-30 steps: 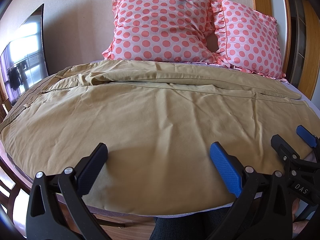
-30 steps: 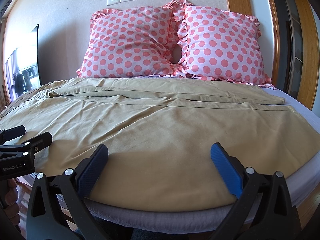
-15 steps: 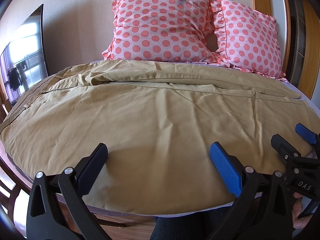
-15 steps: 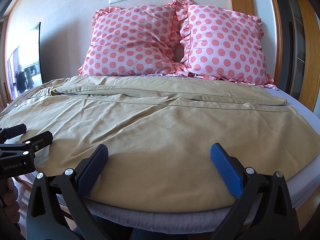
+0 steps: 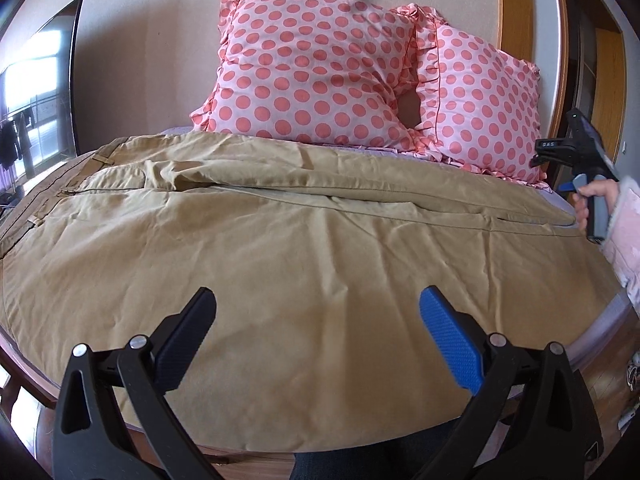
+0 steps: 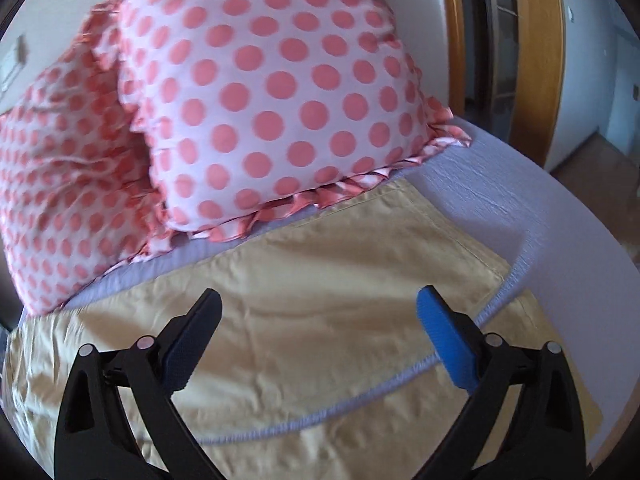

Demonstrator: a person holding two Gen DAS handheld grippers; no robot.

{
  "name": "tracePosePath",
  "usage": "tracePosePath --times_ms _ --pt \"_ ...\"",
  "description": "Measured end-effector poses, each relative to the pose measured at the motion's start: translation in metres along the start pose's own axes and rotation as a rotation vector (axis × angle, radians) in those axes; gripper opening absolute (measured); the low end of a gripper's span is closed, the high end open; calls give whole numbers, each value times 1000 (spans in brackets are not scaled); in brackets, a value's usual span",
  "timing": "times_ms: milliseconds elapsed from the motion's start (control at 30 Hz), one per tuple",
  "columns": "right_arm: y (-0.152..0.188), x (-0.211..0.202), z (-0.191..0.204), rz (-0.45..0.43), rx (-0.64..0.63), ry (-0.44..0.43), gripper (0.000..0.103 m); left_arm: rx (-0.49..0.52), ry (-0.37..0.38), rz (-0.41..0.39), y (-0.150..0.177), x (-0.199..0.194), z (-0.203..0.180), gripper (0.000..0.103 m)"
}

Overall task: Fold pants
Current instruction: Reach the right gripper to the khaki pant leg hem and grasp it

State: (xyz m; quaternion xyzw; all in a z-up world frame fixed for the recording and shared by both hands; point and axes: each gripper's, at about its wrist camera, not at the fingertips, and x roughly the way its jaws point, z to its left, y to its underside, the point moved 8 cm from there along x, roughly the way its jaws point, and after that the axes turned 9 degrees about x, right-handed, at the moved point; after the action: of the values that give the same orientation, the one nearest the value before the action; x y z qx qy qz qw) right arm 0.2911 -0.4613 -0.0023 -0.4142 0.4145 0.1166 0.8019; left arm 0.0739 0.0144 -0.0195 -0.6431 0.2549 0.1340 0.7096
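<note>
Tan pants (image 5: pixel 304 240) lie spread flat across the bed, waistband at the far left, legs running right. My left gripper (image 5: pixel 318 336) is open and empty, low over the near edge of the pants. My right gripper (image 6: pixel 320 332) is open and empty above the leg-end hems (image 6: pixel 448 236) at the bed's right side. In the left wrist view the right gripper's body (image 5: pixel 580 148) shows at the far right, held in a hand with a pink sleeve.
Two pink polka-dot pillows (image 5: pixel 320 68) (image 6: pixel 272 92) lean on the wall at the head of the bed. The lilac sheet (image 6: pixel 532 208) shows right of the hems. A dark TV screen (image 5: pixel 40 92) hangs at left. A wooden door frame (image 6: pixel 536 48) stands at right.
My right gripper has swung from the near edge up and to the right, now over the leg ends near the pillows. My left gripper has risen slightly and stays open.
</note>
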Motion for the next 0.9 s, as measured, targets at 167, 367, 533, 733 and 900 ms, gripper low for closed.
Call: tracePosePath --times_ms 167,367,533,733,900 --pt "-27 85 -7 101 141 119 57 5 76 -37 -8 2 0 101" --pt "-51 120 1 40 112 276 57 0 148 -58 -12 10 -2 101" --pt "-40 117 -6 -25 22 280 43 -18 152 -33 -7 18 5 101" --pt "-31 93 -39 -5 151 35 7 -76 177 -36 0 12 15 101" --pt "-1 11 -63 -61 271 -256 5 -107 159 -61 3 -3 23 101"
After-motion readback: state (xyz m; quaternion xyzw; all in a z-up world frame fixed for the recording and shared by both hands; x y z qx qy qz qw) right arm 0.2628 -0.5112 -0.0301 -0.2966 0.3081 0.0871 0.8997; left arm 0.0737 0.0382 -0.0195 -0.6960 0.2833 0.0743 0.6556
